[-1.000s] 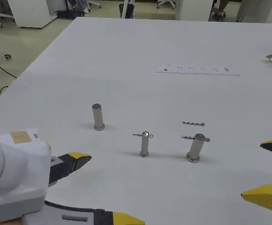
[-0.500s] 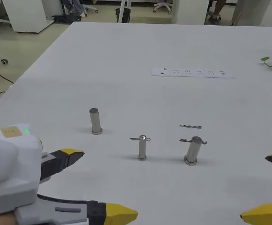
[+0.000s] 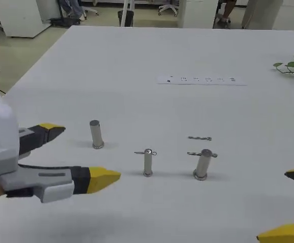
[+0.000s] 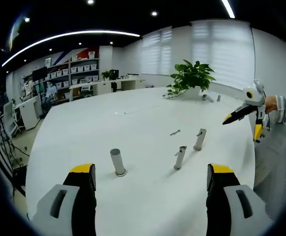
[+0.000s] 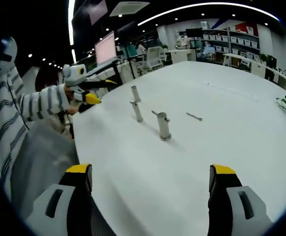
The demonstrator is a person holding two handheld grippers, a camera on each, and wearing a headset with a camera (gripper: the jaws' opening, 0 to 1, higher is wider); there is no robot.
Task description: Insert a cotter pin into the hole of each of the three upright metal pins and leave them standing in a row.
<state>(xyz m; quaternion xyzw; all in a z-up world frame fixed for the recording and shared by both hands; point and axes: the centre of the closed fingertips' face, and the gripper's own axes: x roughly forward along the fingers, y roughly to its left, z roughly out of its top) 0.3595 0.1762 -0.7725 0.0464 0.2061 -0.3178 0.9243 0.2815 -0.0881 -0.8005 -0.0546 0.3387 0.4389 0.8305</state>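
Observation:
Three metal pins stand upright in a row on the white table point(image 3: 136, 66). The left pin point(image 3: 95, 134) has nothing through it. A cotter pin crosses the top of the middle pin point(image 3: 148, 162) and of the right pin point(image 3: 203, 164). One loose cotter pin point(image 3: 200, 138) lies flat behind the right pin. My left gripper point(image 3: 88, 152) hovers open just left of the left pin, holding nothing. My right gripper point(image 3: 274, 205) is open at the lower right, well clear of the pins. The left gripper view shows the bare pin point(image 4: 117, 162) nearest, between its jaws.
A flat white strip with small markings point(image 3: 202, 80) lies farther back on the table. A green plant point(image 3: 293, 65) sits at the far right edge. The table's left edge drops to a floor with chairs and cabinets.
My left gripper has moved up and forward in the head view, still open, and now sits level with the left pin. The head camera shifted slightly. The pins have not moved.

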